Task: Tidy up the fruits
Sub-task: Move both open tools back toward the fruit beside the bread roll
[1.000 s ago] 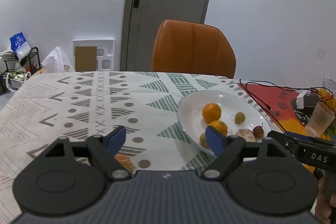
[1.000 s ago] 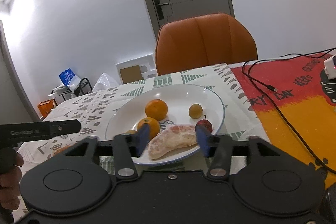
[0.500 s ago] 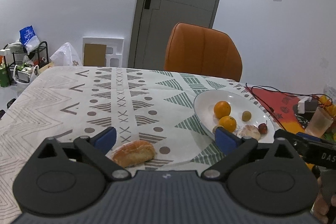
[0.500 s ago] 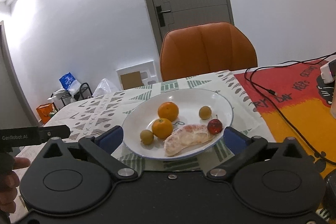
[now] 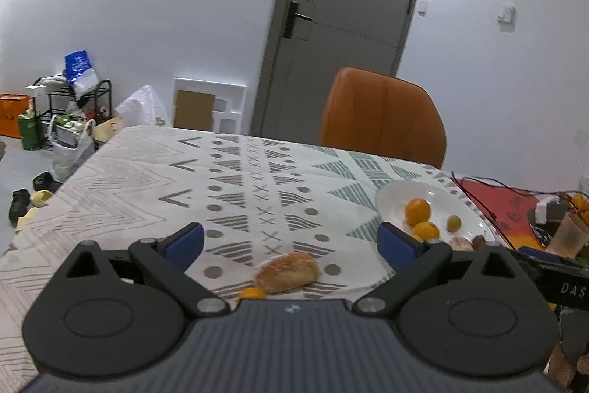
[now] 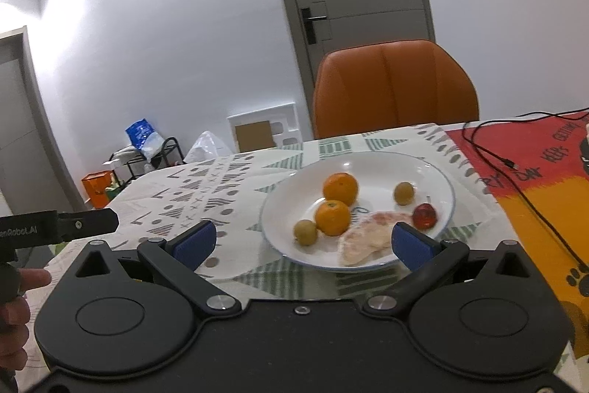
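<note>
A white plate (image 6: 434,179) holds two oranges (image 6: 340,188), two small green fruits (image 6: 404,193), a red fruit (image 6: 424,215) and a peeled pomelo segment (image 6: 368,238). My right gripper (image 6: 301,242) is open and empty just in front of the plate. In the left wrist view the plate (image 5: 394,199) is at the right. A second pomelo segment (image 5: 287,272) and a small orange (image 5: 252,293) lie on the tablecloth between my open, empty left gripper's (image 5: 291,244) fingers.
An orange chair (image 5: 383,122) stands behind the table. A red-orange mat (image 6: 545,172) with a black cable (image 6: 515,172) lies right of the plate. A plastic cup (image 5: 565,232) stands at the far right. Clutter and a rack (image 5: 66,113) are on the floor at left.
Both grippers opened wide and pulled back. The right one let go of the pomelo segment on the plate. The left one backed off, showing the segment on the cloth.
</note>
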`<state>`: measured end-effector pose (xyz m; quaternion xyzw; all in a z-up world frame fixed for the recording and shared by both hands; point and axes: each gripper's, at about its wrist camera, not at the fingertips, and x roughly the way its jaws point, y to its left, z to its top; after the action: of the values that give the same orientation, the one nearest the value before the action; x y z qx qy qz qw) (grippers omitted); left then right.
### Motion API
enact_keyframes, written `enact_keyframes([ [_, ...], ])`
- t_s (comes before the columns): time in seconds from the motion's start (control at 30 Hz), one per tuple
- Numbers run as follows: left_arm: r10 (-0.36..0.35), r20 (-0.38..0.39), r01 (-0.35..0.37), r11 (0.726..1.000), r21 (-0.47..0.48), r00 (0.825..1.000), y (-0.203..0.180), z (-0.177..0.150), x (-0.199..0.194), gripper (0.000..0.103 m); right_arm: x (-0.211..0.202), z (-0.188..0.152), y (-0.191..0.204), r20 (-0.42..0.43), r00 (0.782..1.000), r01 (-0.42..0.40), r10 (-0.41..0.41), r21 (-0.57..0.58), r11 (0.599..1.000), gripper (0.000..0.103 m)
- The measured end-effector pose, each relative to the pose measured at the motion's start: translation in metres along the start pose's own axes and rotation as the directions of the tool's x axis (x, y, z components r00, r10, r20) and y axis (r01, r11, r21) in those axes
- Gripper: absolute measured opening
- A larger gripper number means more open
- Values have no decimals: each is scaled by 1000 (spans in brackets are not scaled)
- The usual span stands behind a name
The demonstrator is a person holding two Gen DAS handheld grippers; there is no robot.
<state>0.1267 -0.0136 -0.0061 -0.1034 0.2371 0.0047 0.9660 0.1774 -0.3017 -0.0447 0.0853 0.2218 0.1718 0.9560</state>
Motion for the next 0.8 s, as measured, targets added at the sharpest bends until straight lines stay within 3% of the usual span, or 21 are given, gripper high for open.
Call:
enact_keyframes([
  [0.43, 79, -11, -79, 995, -67, 997, 39, -3, -12, 99, 10, -4, 31, -30, 998, -59, 58, -40, 997, 103],
  [0.67, 69, -29, -71, 994, -85, 997, 50, -13, -15, 96, 15, -9, 43, -69, 992, -107, 103, -53, 993, 103],
  [0.8, 65, -49, -69, 995, -76, 997, 52, -20, -16, 90, 17, -11, 54, -92, 988, -134, 125, -91, 987, 103],
])
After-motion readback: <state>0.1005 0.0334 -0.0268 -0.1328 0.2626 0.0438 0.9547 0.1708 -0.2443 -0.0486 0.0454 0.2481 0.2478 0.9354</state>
